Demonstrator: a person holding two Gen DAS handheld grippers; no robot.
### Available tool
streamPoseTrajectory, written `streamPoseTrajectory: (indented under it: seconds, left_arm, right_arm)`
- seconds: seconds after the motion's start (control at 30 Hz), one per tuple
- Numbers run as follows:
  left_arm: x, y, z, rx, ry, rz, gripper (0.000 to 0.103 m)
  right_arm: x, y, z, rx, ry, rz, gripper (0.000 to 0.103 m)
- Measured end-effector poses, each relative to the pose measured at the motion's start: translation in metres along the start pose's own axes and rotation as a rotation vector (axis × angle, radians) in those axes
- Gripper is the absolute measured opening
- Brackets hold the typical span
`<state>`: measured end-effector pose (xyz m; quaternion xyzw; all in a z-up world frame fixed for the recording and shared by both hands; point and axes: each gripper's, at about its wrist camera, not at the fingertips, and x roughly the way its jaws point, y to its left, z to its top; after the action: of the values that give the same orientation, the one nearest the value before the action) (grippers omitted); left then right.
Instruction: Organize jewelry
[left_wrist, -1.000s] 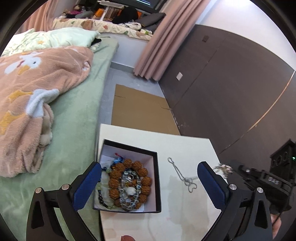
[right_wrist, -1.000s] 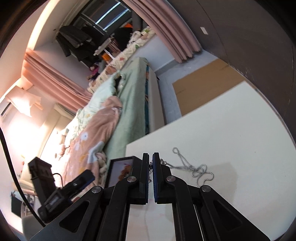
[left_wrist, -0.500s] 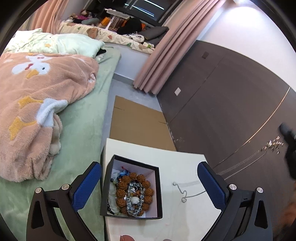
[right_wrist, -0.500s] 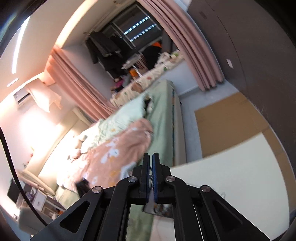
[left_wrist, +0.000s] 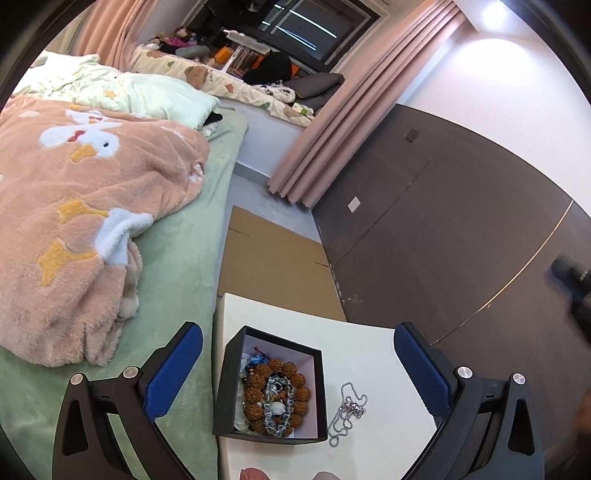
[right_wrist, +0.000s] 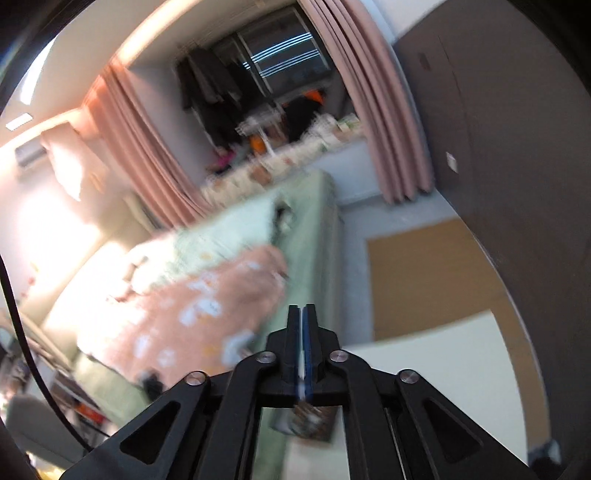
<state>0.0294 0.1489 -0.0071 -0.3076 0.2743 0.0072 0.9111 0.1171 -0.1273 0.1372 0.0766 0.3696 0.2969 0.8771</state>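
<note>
While boxing the silver chain (left_wrist: 347, 409), heaped on the bench (left_wrist: 369, 354) just beside the black box (left_wrist: 228, 387): pinch the bunched middle, lift clear of the wall, release over the beads (left_wrist: 258, 395). Left tool (left_wrist: 297, 365): wide open, empty. Right tool (right_wrist: 303, 314): jaws just parted slightly, nothing between.

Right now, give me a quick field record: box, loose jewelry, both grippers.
surface: white table beside a bed
box: black box, open top, on the table
box contents: brown bead bracelet around silver pieces; more jewelry beneath, unclear
loose item: silver chain bunched on the table just right of the box, outside it
left gripper: jaws wide open, empty, above the box
right gripper: jaws have just been opening, barely apart, nothing between them; view blurred
</note>
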Motion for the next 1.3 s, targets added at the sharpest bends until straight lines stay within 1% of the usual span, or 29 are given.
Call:
streamPoseTrajectory:
  seconds: [0.03, 0.07, 0.1, 0.33, 0.53, 0.67, 0.7, 0.73, 0.8, 0.9, 1.0, 1.07, 1.13, 1.23, 1.3]
  left_arm:
    - [-0.002, 0.000, 0.000, 0.000, 0.000, -0.002, 0.103]
    - [-0.003, 0.000, 0.000, 0.002, -0.002, -0.002, 0.103]
    - [-0.005, 0.000, -0.001, 0.006, -0.004, 0.000, 0.103]
    - [-0.008, 0.001, -0.002, 0.010, -0.011, 0.016, 0.103]
    - [-0.001, -0.001, -0.005, 0.022, 0.005, 0.029, 0.103]
    - [0.004, -0.004, -0.006, 0.029, 0.018, 0.030, 0.103]
    - [0.006, -0.005, -0.007, 0.029, 0.020, 0.029, 0.103]
    - [0.008, -0.005, -0.007, 0.027, 0.023, 0.031, 0.103]
    - [0.011, -0.007, -0.008, 0.026, 0.028, 0.031, 0.103]
    - [0.015, -0.008, -0.007, 0.026, 0.031, 0.034, 0.103]
    - [0.019, -0.007, -0.008, 0.013, 0.046, 0.036, 0.103]
    - [0.020, -0.004, -0.009, 0.003, 0.054, 0.034, 0.103]
    - [0.019, -0.003, -0.009, -0.001, 0.057, 0.036, 0.103]
    - [0.017, -0.001, -0.009, -0.006, 0.054, 0.039, 0.103]
    - [0.017, 0.001, -0.009, -0.013, 0.062, 0.042, 0.103]
  right_arm:
    - [0.011, -0.010, -0.009, 0.022, 0.026, -0.005, 0.055]
    - [0.019, -0.019, -0.018, 0.038, 0.035, -0.012, 0.071]
    - [0.028, -0.030, -0.028, 0.056, 0.043, -0.027, 0.073]
    - [0.090, -0.081, -0.081, 0.133, 0.217, -0.082, 0.073]
    - [0.133, -0.106, -0.118, 0.149, 0.311, -0.090, 0.073]
    - [0.161, -0.116, -0.139, 0.158, 0.363, -0.060, 0.073]
    - [0.165, -0.116, -0.142, 0.150, 0.375, -0.074, 0.073]
    - [0.170, -0.115, -0.143, 0.128, 0.389, -0.106, 0.073]
    - [0.174, -0.112, -0.143, 0.093, 0.387, -0.115, 0.073]
    - [0.179, -0.114, -0.144, 0.090, 0.383, -0.092, 0.073]
    - [0.190, -0.115, -0.146, 0.064, 0.379, -0.109, 0.070]
    - [0.198, -0.118, -0.152, 0.076, 0.410, -0.100, 0.061]
    - [0.198, -0.116, -0.156, 0.068, 0.421, -0.094, 0.059]
    - [0.196, -0.113, -0.161, 0.051, 0.433, -0.115, 0.052]
    - [0.194, -0.110, -0.164, 0.027, 0.433, -0.136, 0.049]
